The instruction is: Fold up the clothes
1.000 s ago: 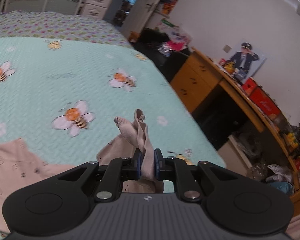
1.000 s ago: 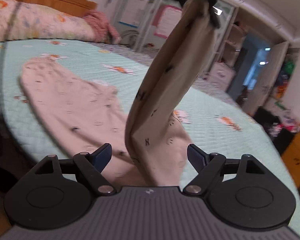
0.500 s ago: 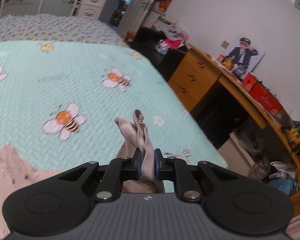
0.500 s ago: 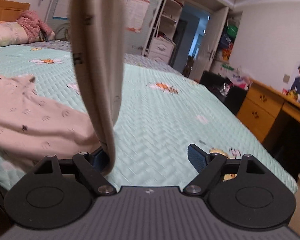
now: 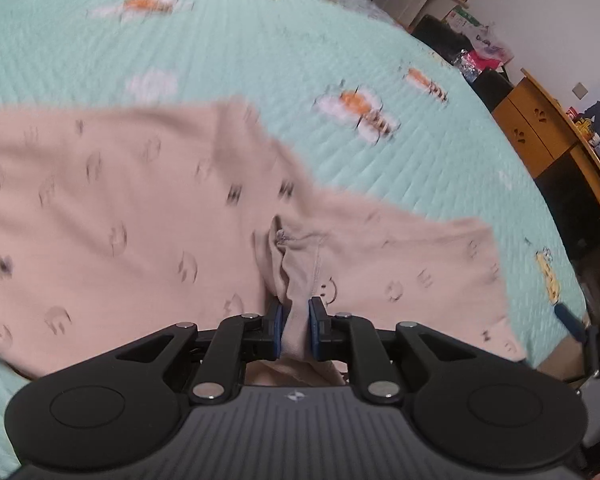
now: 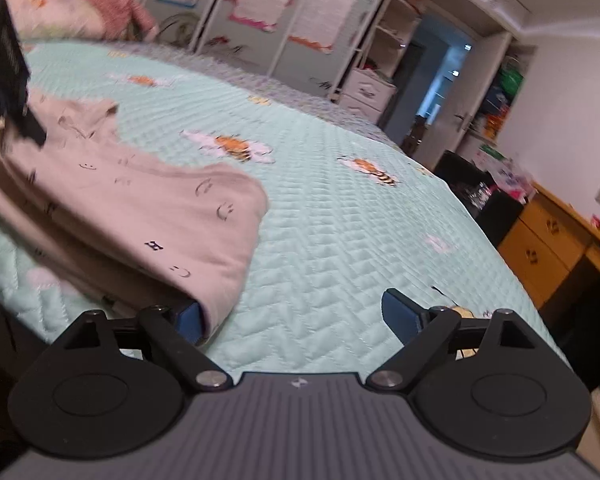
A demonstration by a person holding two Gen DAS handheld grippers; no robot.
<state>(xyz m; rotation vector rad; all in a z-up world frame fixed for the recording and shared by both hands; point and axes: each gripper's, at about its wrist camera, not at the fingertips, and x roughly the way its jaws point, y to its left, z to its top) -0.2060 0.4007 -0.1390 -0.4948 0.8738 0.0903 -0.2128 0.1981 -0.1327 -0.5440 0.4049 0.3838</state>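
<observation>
A beige garment with small dark prints lies spread on the mint bee-print bedspread. My left gripper is shut on a bunched hem of that garment, low over the cloth. In the right wrist view the garment lies folded over at the left, its near edge resting against the left finger. My right gripper is open, low over the bedspread, with nothing between its fingers. The left gripper shows as a dark blurred shape at the far left of that view.
A wooden desk with drawers stands along the bed's right side. White wardrobes and an open doorway are beyond the foot of the bed. Pillows lie at the far left. The right gripper's tip shows at the bed's edge.
My left gripper has come down from high above and carried the garment's end over onto the rest of the cloth. The hanging fabric now lies flat. My right gripper stayed open.
</observation>
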